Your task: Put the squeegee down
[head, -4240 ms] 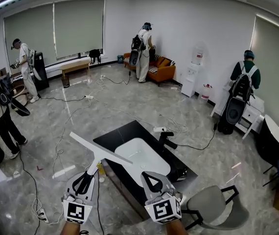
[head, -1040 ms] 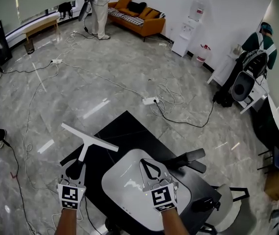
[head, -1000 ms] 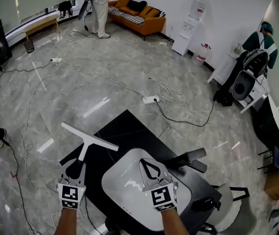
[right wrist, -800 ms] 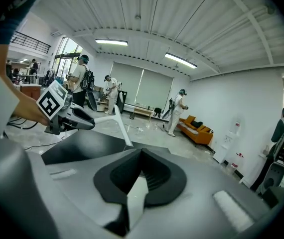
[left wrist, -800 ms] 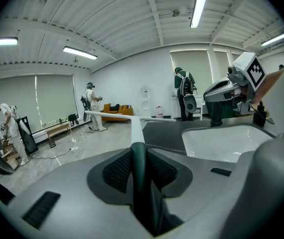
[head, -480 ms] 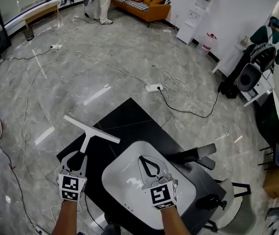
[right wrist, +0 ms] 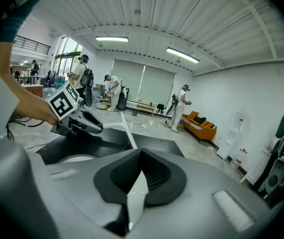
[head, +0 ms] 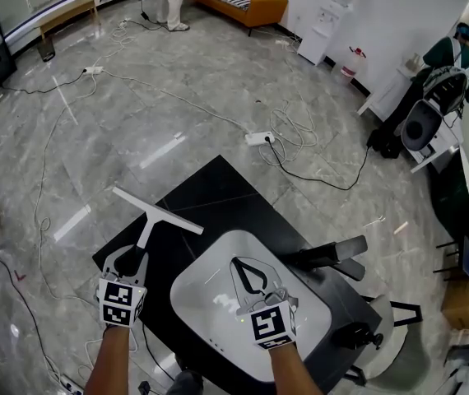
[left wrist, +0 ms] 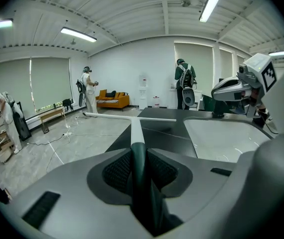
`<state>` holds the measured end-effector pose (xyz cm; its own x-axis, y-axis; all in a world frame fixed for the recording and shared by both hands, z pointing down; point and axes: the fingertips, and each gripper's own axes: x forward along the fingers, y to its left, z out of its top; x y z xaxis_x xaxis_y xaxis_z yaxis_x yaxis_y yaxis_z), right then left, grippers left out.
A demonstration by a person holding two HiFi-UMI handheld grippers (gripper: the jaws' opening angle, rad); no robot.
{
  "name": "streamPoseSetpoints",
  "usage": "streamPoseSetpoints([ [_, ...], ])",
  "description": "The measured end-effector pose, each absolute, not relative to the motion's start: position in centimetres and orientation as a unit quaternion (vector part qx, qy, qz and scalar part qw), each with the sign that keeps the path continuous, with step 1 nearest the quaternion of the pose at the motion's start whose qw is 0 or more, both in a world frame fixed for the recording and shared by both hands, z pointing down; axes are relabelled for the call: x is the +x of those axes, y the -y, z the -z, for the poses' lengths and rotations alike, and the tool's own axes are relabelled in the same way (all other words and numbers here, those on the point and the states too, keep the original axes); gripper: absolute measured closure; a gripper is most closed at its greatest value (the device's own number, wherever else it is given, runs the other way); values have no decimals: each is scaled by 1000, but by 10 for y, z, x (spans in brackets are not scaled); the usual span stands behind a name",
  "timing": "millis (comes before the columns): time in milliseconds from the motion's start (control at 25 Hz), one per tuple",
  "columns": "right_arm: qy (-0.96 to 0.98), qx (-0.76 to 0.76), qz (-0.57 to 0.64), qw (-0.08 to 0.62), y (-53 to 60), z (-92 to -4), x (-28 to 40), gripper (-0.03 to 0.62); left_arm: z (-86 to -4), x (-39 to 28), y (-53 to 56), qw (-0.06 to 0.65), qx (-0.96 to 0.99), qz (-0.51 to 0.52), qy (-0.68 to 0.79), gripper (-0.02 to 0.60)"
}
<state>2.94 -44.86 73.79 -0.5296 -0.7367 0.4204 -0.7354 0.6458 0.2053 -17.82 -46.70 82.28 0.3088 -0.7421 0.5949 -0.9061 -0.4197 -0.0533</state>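
The squeegee has a long white blade and a white stem that ends in a dark handle. My left gripper is shut on that handle and holds the blade over the left corner of the black counter. In the left gripper view the squeegee runs straight out from between the jaws of the left gripper. My right gripper hovers over the white sink basin, shut with nothing in it. In the right gripper view the right gripper has the squeegee off to its left.
A black faucet stands at the basin's right edge. A grey chair sits to the right of the counter. Cables and a power strip lie on the marble floor beyond. A person stands at the far right.
The head view has tipped further down toward the counter. The left gripper has kept hold of the squeegee and carried it slightly forward over the counter's corner. The right gripper stays over the basin.
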Motion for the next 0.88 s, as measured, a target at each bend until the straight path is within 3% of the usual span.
streamPoseSetpoints([
  [880,874,422,7,240,445,-720,31,585,-823,-179,469,135,789,-295,522,486],
])
